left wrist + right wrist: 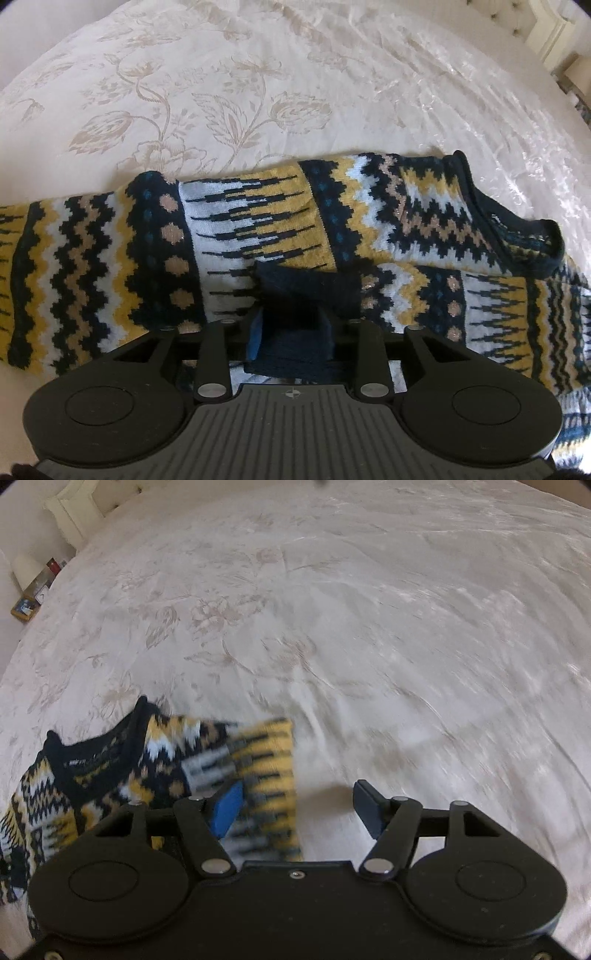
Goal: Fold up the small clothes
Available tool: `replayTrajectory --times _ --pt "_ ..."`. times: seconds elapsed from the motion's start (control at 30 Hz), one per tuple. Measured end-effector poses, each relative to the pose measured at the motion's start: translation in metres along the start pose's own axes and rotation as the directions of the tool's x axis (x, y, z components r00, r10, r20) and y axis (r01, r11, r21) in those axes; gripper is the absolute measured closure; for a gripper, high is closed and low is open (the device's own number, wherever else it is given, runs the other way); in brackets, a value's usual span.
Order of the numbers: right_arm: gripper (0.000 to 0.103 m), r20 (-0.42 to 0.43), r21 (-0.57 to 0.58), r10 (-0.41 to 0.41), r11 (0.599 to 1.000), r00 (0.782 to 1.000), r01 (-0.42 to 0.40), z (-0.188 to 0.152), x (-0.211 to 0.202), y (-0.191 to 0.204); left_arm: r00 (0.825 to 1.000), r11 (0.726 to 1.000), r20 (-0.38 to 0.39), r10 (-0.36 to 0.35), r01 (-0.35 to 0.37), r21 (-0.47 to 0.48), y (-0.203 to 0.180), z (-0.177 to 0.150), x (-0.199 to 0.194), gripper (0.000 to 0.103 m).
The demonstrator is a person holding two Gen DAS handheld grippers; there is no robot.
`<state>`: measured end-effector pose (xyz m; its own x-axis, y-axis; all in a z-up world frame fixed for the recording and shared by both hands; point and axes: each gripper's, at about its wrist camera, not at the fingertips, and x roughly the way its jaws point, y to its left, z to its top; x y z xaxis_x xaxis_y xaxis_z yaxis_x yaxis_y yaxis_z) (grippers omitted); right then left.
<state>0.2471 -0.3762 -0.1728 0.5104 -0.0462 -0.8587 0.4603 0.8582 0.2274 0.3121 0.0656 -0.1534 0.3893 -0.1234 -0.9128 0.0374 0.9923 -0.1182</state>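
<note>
A knitted sweater [258, 221] in navy, yellow and white zigzags lies flat across the bed, its navy neckline [517, 225] to the right. A folded-in sleeve ends in a navy cuff [306, 284]. That cuff lies between the fingers of my left gripper [291, 317], whose blue pad [255, 341] shows beside the fabric, so the jaws stand slightly apart. In the right wrist view, which is blurred, the sweater [110, 775] sits at lower left. My right gripper [297, 790] is open. The yellow striped sleeve edge [273, 760] lies beside its left pad [227, 810], and the right finger [367, 808] is over bare cover.
A cream bed cover [229, 92] with a floral weave spreads under everything and runs on far beyond the sweater [406, 627]. A tufted headboard [74, 502] and a bedside shelf with small items [33, 594] stand at the bed's edge.
</note>
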Motion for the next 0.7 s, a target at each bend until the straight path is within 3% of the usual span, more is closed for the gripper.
replayTrajectory --times 0.03,0.1,0.4,0.43,0.47,0.6,0.7 --pt "0.045 -0.015 0.006 0.022 1.000 1.000 -0.022 0.002 0.006 -0.001 1.000 1.000 0.000 -0.001 0.001 -0.004 0.000 0.000 -0.001 0.070" --pt "0.051 -0.050 0.046 0.086 0.995 0.995 -0.084 0.008 0.018 -0.002 1.000 1.000 -0.002 -0.002 0.002 -0.012 0.001 -0.001 -0.002 0.069" --pt "0.047 -0.004 0.234 0.275 0.935 0.961 -0.266 0.015 0.029 -0.027 1.000 1.000 -0.007 -0.001 0.001 -0.019 0.001 -0.001 0.002 0.067" --pt "0.065 0.000 0.225 0.283 0.935 0.959 -0.276 0.016 0.030 -0.026 1.000 1.000 -0.007 0.000 0.000 -0.019 0.001 -0.001 0.003 0.067" --pt "0.082 0.002 0.196 0.274 0.943 0.962 -0.269 0.016 0.027 -0.023 1.000 1.000 -0.007 0.001 -0.001 -0.018 0.001 -0.001 0.003 0.067" --pt "0.084 0.087 -0.045 0.260 0.965 0.962 -0.257 0.010 -0.009 0.010 1.000 1.000 -0.005 0.002 -0.002 -0.018 0.001 -0.001 0.005 0.065" --pt "0.084 0.154 -0.216 0.196 0.963 0.968 -0.161 0.002 -0.029 0.033 1.000 1.000 -0.004 0.001 -0.001 -0.023 0.001 -0.001 0.006 0.064"
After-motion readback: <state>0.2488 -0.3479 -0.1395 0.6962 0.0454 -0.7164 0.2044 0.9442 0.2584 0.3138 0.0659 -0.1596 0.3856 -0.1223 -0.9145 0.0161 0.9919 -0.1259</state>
